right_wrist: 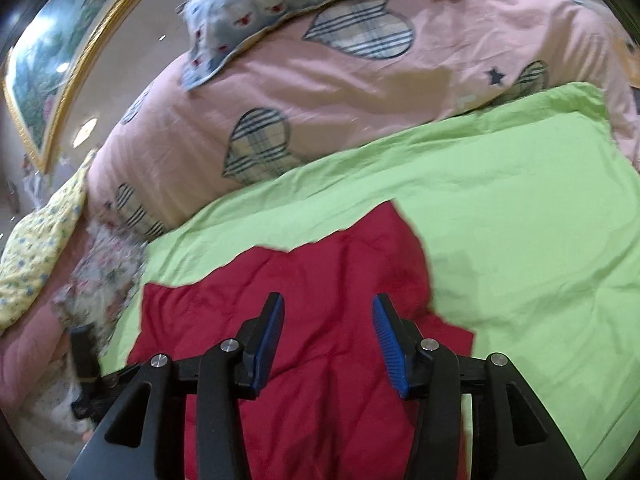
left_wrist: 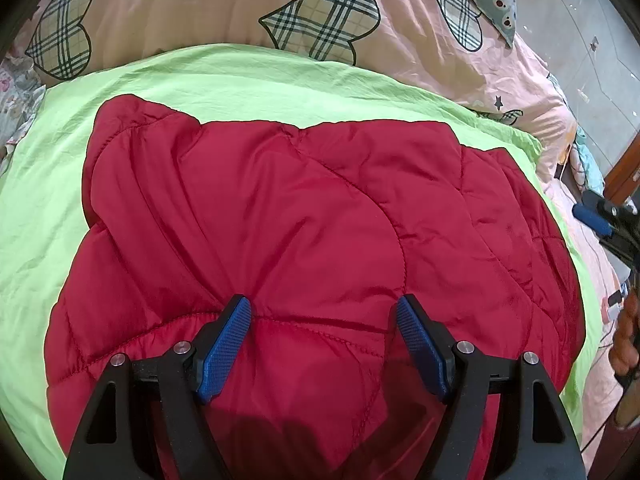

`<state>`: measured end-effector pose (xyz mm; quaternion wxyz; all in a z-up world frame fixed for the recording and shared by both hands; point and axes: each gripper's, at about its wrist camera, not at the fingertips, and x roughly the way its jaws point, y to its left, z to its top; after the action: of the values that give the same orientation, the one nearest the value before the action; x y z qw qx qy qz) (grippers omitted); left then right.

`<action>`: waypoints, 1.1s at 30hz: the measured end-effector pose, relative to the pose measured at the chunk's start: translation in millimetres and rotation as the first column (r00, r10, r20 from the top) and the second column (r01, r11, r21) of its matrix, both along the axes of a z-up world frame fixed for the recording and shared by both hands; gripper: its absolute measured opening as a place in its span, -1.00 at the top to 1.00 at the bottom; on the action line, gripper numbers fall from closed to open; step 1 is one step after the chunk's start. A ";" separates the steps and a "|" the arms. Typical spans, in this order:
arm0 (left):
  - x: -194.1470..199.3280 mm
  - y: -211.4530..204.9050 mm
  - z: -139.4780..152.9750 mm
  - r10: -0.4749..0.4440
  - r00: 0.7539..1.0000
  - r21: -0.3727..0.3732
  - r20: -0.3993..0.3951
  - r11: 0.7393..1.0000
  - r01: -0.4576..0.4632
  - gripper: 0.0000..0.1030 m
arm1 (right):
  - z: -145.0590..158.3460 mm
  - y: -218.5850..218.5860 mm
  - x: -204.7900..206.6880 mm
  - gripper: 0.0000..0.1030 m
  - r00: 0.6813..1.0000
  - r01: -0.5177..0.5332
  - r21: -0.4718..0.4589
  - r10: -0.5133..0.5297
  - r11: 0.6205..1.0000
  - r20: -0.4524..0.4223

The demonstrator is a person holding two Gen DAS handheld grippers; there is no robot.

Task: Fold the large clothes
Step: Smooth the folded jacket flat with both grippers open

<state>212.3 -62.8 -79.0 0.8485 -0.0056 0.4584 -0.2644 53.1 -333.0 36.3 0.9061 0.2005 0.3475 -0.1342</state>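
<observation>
In the left wrist view, the red quilted jacket (left_wrist: pixel 304 240) lies flat on the green sheet (left_wrist: pixel 60 168), long axis left to right, directly under the left tongs (left_wrist: pixel 324 344), spread and empty. In the right wrist view, the right tongs (right_wrist: pixel 328 344) hang part-spread, pinching nothing, above its right end.

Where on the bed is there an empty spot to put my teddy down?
The green sheet is bare to the right of the red jacket, up to the pink quilt. A narrower green strip lies left of the jacket. The jacket fills the middle, and pillows crowd the quilt's top.
</observation>
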 end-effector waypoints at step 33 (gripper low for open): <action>36.2 29.3 -1.0 0.101 0.994 -0.006 -0.036 0.995 -0.102 -0.39 | -75.5 2.6 38.2 0.01 0.984 -0.017 0.005 0.018 1.000 -0.176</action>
<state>248.6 -33.5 -80.0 0.8525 -0.0367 0.4717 -0.2224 91.4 -330.5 -39.3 0.8726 0.1864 0.4283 -0.1428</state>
